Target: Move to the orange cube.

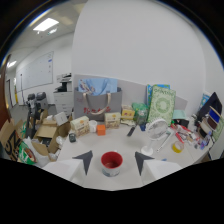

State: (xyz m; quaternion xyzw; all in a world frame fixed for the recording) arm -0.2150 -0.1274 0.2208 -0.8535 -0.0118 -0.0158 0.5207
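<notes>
the tool [112, 161] has its two dark fingers spread apart over the white table [165, 165], with a red bowl [111, 161] sitting between the tips and untouched by either. farther back, beyond the fingers and a little left of the bowl, the orange cube [101, 129] rests on the table just beside a small box [112, 120] and near a grey tote bag [97, 105], while a white fan [156, 132] stands off to the right.

Wall: a broad white partition [145, 45] behind the desk [120, 142].
Ceiling: light panels [46, 24] lit.
Far wall: whiteboard [37, 70].
Furniture: printer [64, 85], dark chairs [36, 102].
Floor: open cardboard boxes [42, 132] beside the desk.
</notes>
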